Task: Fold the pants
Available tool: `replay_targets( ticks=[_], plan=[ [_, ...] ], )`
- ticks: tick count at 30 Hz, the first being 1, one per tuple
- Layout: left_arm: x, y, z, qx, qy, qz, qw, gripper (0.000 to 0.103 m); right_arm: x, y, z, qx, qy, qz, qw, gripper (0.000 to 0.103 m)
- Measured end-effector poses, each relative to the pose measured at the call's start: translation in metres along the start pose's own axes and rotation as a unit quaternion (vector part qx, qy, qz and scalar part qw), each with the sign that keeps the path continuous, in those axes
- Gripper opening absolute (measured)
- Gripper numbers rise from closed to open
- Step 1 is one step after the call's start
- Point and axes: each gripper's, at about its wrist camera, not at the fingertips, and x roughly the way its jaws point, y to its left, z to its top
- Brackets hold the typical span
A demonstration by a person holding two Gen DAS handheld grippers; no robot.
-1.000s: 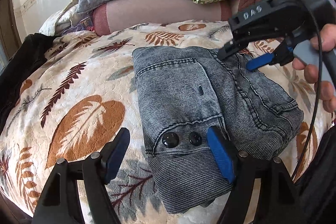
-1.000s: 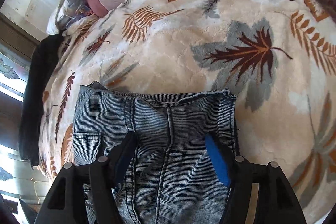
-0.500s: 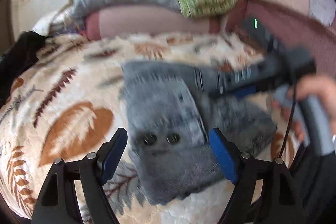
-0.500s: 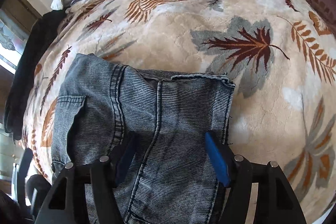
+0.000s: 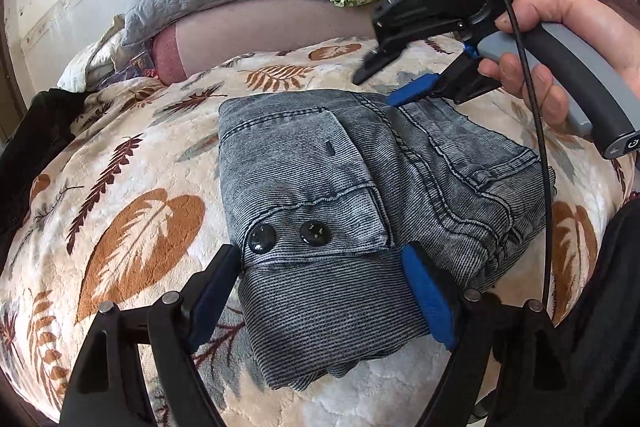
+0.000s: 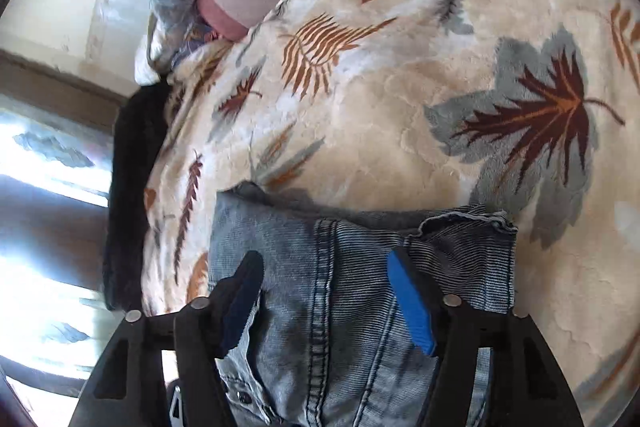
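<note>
- The pants (image 5: 360, 195), folded into a compact grey denim bundle, are seen lying on the leaf-print blanket (image 5: 132, 227) of the bed.
- The left gripper (image 5: 324, 291) is held with jaws apart, empty, at the bundle's 6 o'clock edge; the right gripper (image 5: 400, 83), jaws likewise spread and gripping nothing, is poised at 1 o'clock.
- Risk: the buttoned pocket flap (image 5: 320, 239) may be snagged by a fingertip, so that the top layer is dragged open.
- Risk: on the soft plush, the stack may be skewed if one side alone is pressed.
</note>
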Motion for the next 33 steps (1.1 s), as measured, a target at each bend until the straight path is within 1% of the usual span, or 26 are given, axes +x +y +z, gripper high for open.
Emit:
replay_targets(
  ticks=[1,3,5,7,9,10,11,13,14,15,16,18,20,21,22,23,24,25,26,27,28,29,30,31,32,33],
  plan=[
    [0.0,0.0,0.0,0.0,0.0,0.001,1.0,0.084,-0.002,0.0,0.0,0.002,0.001,-0.004,1.0,0.036],
    [0.001,-0.001,0.001,-0.001,0.0,0.004,1.0,0.084,-0.005,0.01,-0.001,-0.028,0.011,-0.018,0.999,0.036],
    [0.0,-0.001,0.002,-0.008,-0.001,0.005,1.0,0.085,-0.012,0.018,0.002,-0.032,0.015,-0.03,0.999,0.037],
    [-0.003,0.006,0.003,-0.03,-0.006,-0.009,0.9995,0.084,-0.02,0.039,0.004,-0.066,0.003,-0.056,0.996,0.044],
    [-0.011,0.021,0.006,-0.08,-0.015,-0.047,0.9956,0.084,-0.021,0.071,0.005,-0.129,0.0,-0.091,0.988,0.063],
    [-0.017,0.032,0.006,-0.113,-0.029,-0.073,0.9905,0.084,-0.02,0.085,0.006,-0.157,0.008,-0.103,0.982,0.068],
    [-0.025,0.044,0.006,-0.149,-0.045,-0.091,0.9836,0.084,-0.017,0.1,0.006,-0.184,0.016,-0.113,0.976,0.07],
    [-0.037,0.069,0.003,-0.216,-0.067,-0.099,0.9691,0.084,-0.004,0.131,0.008,-0.236,0.031,-0.137,0.961,0.07],
    [-0.038,0.08,0.0,-0.244,-0.066,-0.098,0.9625,0.084,0.008,0.146,0.01,-0.259,0.043,-0.156,0.952,0.071],
    [-0.037,0.092,-0.003,-0.273,-0.059,-0.096,0.9553,0.084,0.022,0.158,0.012,-0.279,0.059,-0.173,0.943,0.072],
    [-0.034,0.103,-0.008,-0.304,-0.048,-0.101,0.9461,0.084,0.037,0.169,0.012,-0.297,0.075,-0.187,0.933,0.072],
    [-0.021,0.12,-0.02,-0.356,-0.011,-0.128,0.9256,0.084,0.071,0.185,0.013,-0.325,0.115,-0.223,0.912,0.072],
    [-0.006,0.128,-0.03,-0.387,0.025,-0.164,0.9071,0.084,0.103,0.195,0.008,-0.351,0.15,-0.253,0.889,0.072],
    [-0.002,0.129,-0.034,-0.397,0.037,-0.179,0.8996,0.084,0.118,0.198,0.006,-0.361,0.167,-0.268,0.877,0.072],
    [0.0,0.129,-0.035,-0.397,0.039,-0.186,0.898,0.084,0.132,0.2,0.005,-0.368,0.18,-0.284,0.867,0.072],
    [-0.001,0.127,-0.033,-0.39,0.037,-0.186,0.901,0.084,0.143,0.201,0.005,-0.369,0.189,-0.298,0.86,0.072],
    [0.0,0.123,-0.03,-0.381,0.039,-0.192,0.9036,0.084,0.152,0.199,0.006,-0.366,0.197,-0.309,0.855,0.072],
    [0.004,0.118,-0.028,-0.373,0.047,-0.204,0.9037,0.084,0.16,0.196,0.007,-0.36,0.209,-0.316,0.852,0.071],
    [0.009,0.113,-0.025,-0.369,0.057,-0.215,0.9027,0.084,0.166,0.192,0.006,-0.354,0.223,-0.321,0.85,0.063],
    [0.011,0.108,-0.023,-0.363,0.063,-0.215,0.9045,0.084,0.17,0.189,0.005,-0.352,0.236,-0.322,0.846,0.033],
    [0.012,0.103,-0.021,-0.352,0.064,-0.209,0.9099,0.083,0.172,0.187,0.002,-0.352,0.247,-0.319,0.844,0.024],
    [0.011,0.098,-0.017,-0.337,0.067,-0.205,0.9163,0.082,0.17,0.187,-0.002,-0.364,0.242,-0.323,0.839,0.019],
    [0.012,0.092,-0.014,-0.322,0.068,-0.207,0.9214,0.057,0.167,0.188,-0.004,-0.371,0.235,-0.325,0.838,0.016],
    [0.014,0.085,-0.011,-0.307,0.077,-0.21,0.9252,0.05,0.162,0.188,-0.004,-0.371,0.224,-0.323,0.841,0.016],
    [0.012,0.081,-0.009,-0.297,0.072,-0.196,0.9317,0.05,0.156,0.189,-0.004,-0.37,0.213,-0.32,0.846,0.015],
    [0.01,0.077,-0.007,-0.288,0.07,-0.189,0.9362,0.05,0.15,0.188,-0.003,-0.368,0.204,-0.314,0.851,0.015]
  ],
)
